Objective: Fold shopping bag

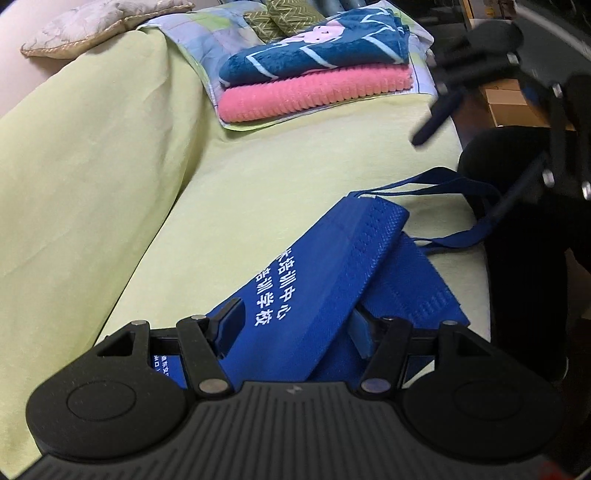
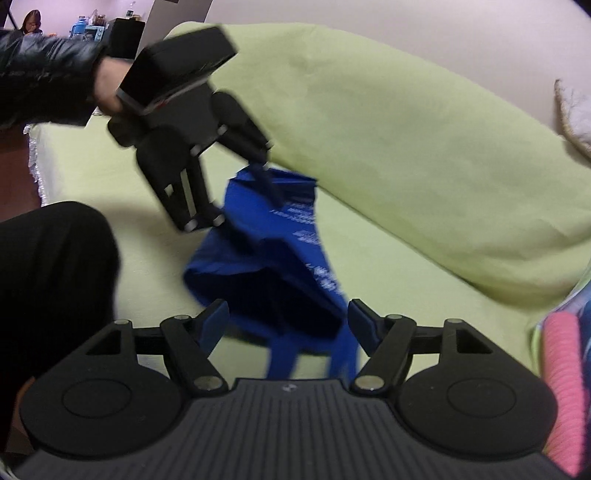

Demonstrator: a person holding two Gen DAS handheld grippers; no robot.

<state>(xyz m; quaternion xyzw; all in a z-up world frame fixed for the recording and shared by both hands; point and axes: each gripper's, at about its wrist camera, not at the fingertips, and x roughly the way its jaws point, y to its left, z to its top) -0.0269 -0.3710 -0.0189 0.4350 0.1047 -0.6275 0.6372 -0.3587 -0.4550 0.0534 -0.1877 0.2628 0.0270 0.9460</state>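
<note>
A blue non-woven shopping bag [image 1: 332,258] with white printed characters lies partly folded lengthwise on the green-covered sofa seat [image 1: 258,177]. My left gripper [image 1: 294,326] is open, its fingers straddling the printed end of the bag. From the right wrist view, the left gripper [image 2: 240,192] is tilted over the far end of the blurred bag [image 2: 280,236]. My right gripper [image 2: 288,319] is open at the bag's mouth, with the two handles [image 2: 343,350] hanging between its fingers. In the left wrist view, the right gripper [image 1: 458,177] is blurred above the handles [image 1: 443,181].
Folded pink and teal blankets [image 1: 314,85] sit stacked at the far end of the seat. A cushion [image 1: 96,26] rests on the backrest. The holder's black-clad leg [image 2: 55,277] presses against the seat's front edge. Cardboard boxes [image 1: 509,103] stand on the floor beyond.
</note>
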